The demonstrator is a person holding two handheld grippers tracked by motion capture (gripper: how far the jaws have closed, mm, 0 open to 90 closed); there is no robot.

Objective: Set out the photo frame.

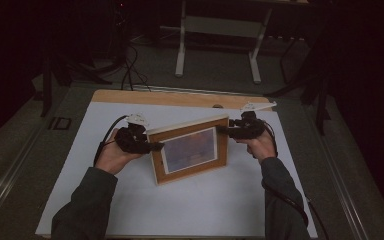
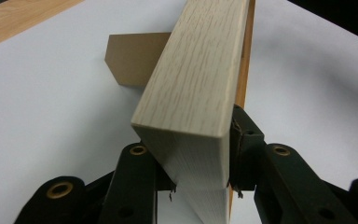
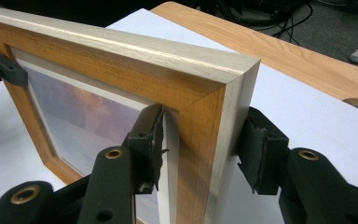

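Observation:
A wooden picture frame (image 1: 190,150) holding an orange-and-blue picture stands tilted on the white sheet (image 1: 205,205). My left gripper (image 1: 157,146) is shut on the frame's left edge. In the left gripper view both pads press on the pale side of the frame (image 2: 200,84), and its brown back stand (image 2: 130,58) shows behind. My right gripper (image 1: 223,130) straddles the frame's upper right corner. In the right gripper view its jaws (image 3: 200,149) sit on either side of the frame (image 3: 121,60), one pad at the front and one at the back, not pressing.
The white sheet lies on a wooden tabletop (image 1: 180,97) whose far edge shows bare. A white desk stand (image 1: 180,45) and cables sit on the dark floor beyond. Both forearms in dark sleeves come in from the bottom.

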